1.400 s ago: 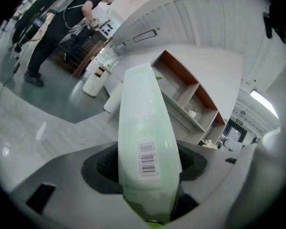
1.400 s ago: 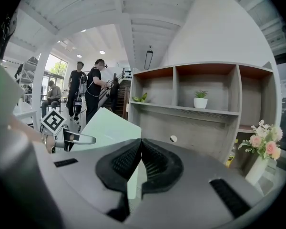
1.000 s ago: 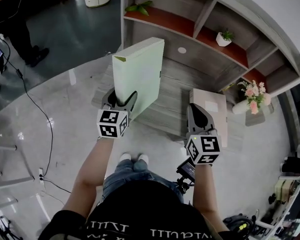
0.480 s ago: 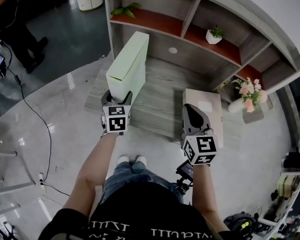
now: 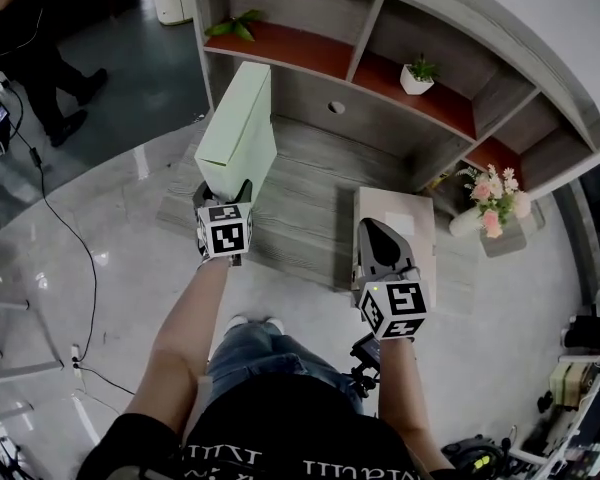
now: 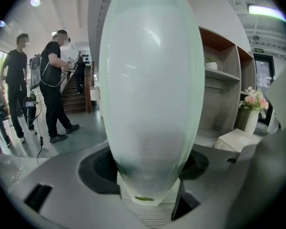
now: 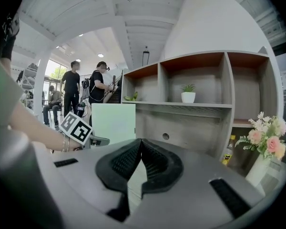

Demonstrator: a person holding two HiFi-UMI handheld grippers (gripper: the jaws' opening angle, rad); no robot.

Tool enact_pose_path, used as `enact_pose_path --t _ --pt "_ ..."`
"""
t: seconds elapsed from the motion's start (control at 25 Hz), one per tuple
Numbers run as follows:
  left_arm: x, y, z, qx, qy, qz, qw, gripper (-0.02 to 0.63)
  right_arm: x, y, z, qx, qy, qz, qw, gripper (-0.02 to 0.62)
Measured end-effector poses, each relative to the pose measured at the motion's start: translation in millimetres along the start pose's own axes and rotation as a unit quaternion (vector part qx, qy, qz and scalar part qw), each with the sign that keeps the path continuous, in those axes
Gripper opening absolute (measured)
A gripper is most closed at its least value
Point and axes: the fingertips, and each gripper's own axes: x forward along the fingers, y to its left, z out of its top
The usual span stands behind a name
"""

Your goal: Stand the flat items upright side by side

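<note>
Left gripper (image 5: 226, 193): clamped on the lower end of the pale green box (image 5: 238, 128). In the left gripper view the box (image 6: 152, 89) fills the gap and both pads press its sides.
Pale green box: upright on its narrow end, over the left part of the grey wood ledge (image 5: 300, 198), in front of the shelf unit (image 5: 310, 43). I cannot tell whether its bottom rests on the ledge.
Marker cube (image 5: 225, 236): on the left gripper, facing the head camera.
Right gripper (image 5: 377, 230): jaws together, pads meeting at the tips, with nothing between them. It points toward the shelf unit, over the near end of the beige box (image 5: 420, 230). Contact cannot be judged.
Beige box: lying flat on the right part of the ledge, well apart from the green box.
Right gripper view: the green box (image 7: 113, 123) stands upright to the left, beside the left gripper's cube (image 7: 76, 127).
Flowers (image 5: 488, 200): in a vase just right of the beige box.
</note>
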Motion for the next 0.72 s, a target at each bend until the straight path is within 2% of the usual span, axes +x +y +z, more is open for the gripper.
enact_pose_path --t 0.28,0.72 --pt "19.6 1.7 9.0 -0.006 0.008 0.016 0.9998 0.314 5.8 -10.5 2.9 -0.003 -0.003 0.004 1.000 0.015" --pt "57.1 21.1 30.4 -0.002 0.011 0.023 0.9997 0.314 25.8 -20.6 2.8 0.006 0.009 -0.015 1.000 0.015"
